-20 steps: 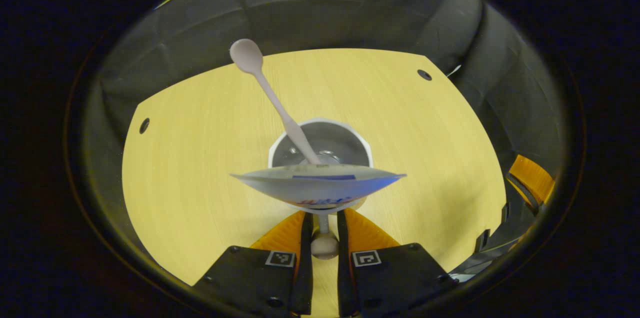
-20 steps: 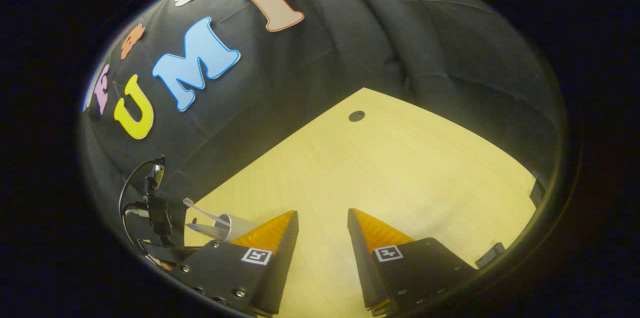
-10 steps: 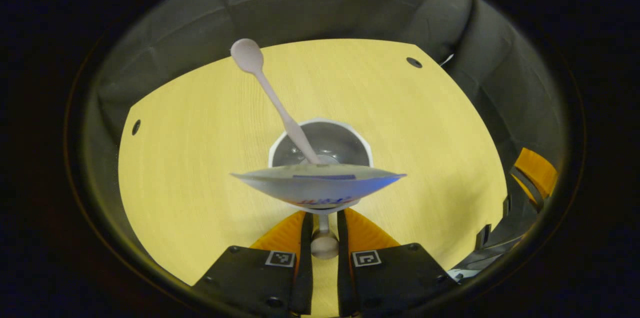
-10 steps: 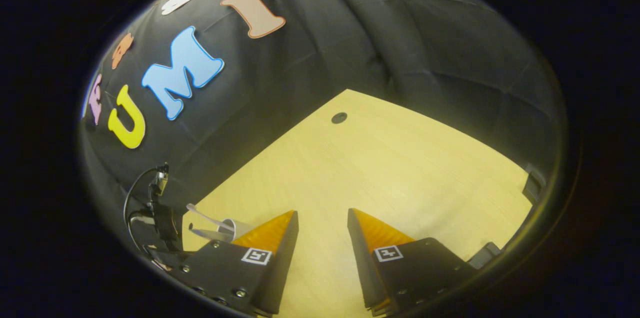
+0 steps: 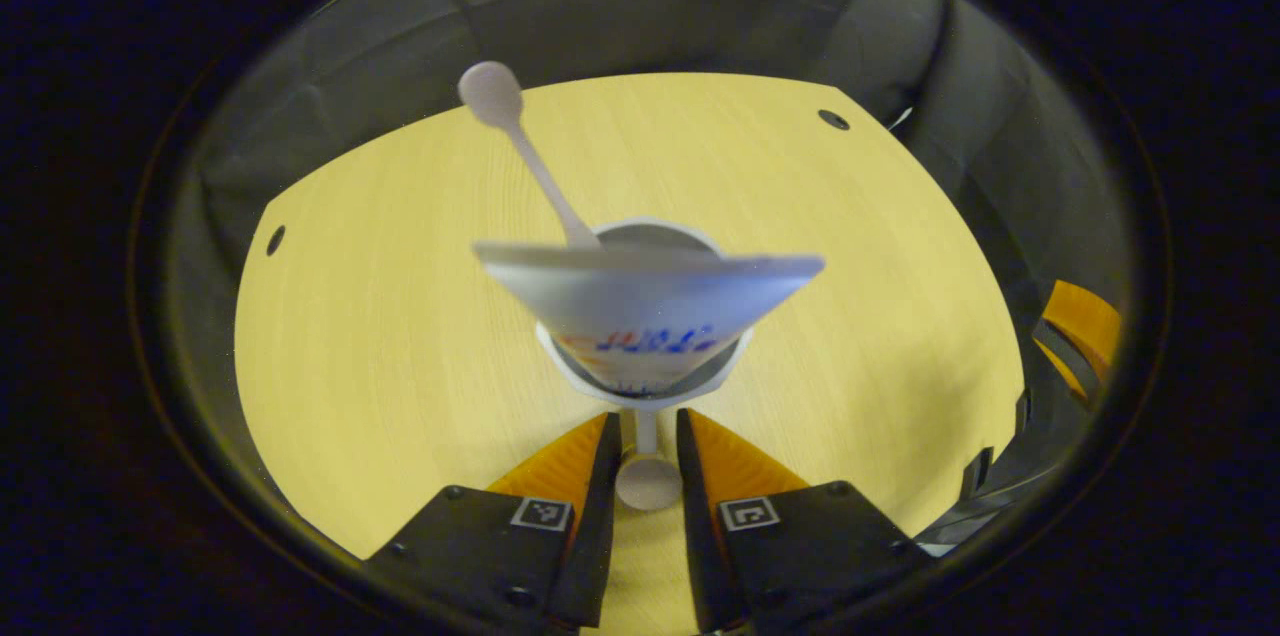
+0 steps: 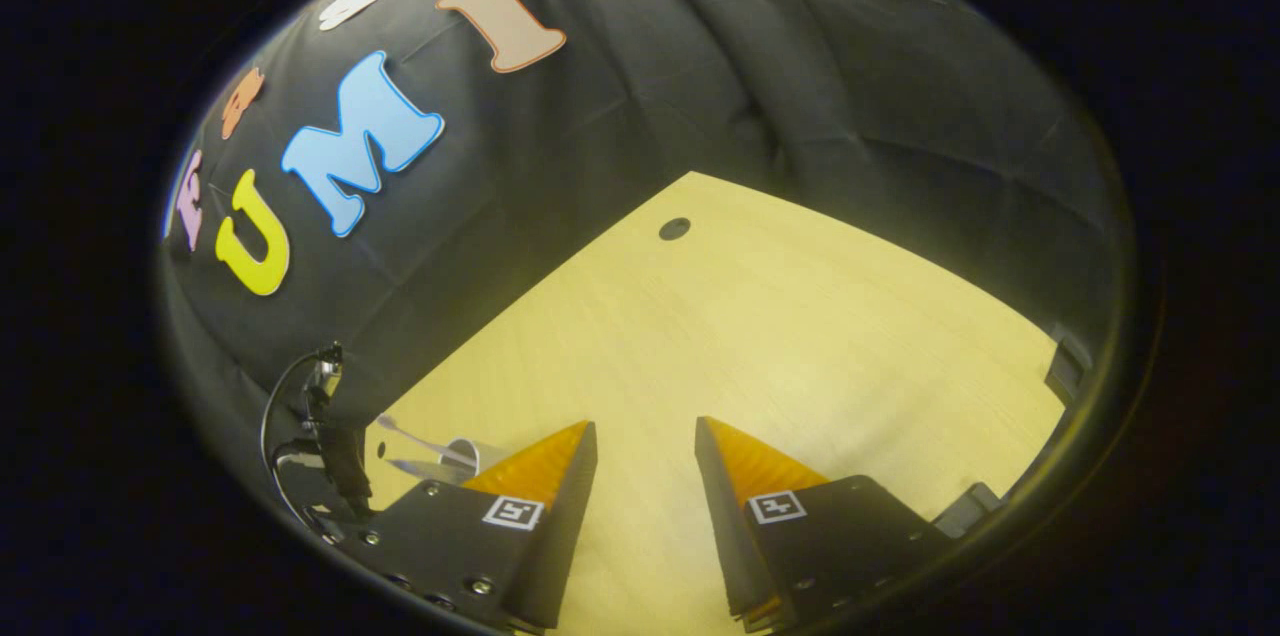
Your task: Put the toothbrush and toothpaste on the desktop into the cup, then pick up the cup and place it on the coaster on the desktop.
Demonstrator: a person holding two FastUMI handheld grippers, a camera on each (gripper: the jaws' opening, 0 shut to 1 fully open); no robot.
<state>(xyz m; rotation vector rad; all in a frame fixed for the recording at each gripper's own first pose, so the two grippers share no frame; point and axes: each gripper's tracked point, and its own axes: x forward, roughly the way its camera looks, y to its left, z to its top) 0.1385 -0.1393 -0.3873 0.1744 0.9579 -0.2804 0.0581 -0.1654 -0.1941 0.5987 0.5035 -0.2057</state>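
Cup (image 5: 640, 386): white, seen from above in the left gripper view, just ahead of the left gripper; its bottom is hidden, so I cannot tell whether it rests on the desk. In the right gripper view it shows small at the lower left.
Toothbrush (image 5: 520, 146): stands in the cup, leaning up and to the left, its rounded end over the desk's far part.
Toothpaste (image 5: 645, 306): tube in the cup, flat crimped end up, wide across the cup's mouth, blurred.
Left gripper (image 5: 648, 461): fingers drawn close together on either side of a thin white stem with a round knob, at the cup's near side; whether both press on it I cannot tell.
Right gripper (image 6: 645, 456): fingers apart, nothing between them, above bare desk, well apart from the cup.
Desk (image 6: 800, 336): pale wood, with small dark round holes near its corners.
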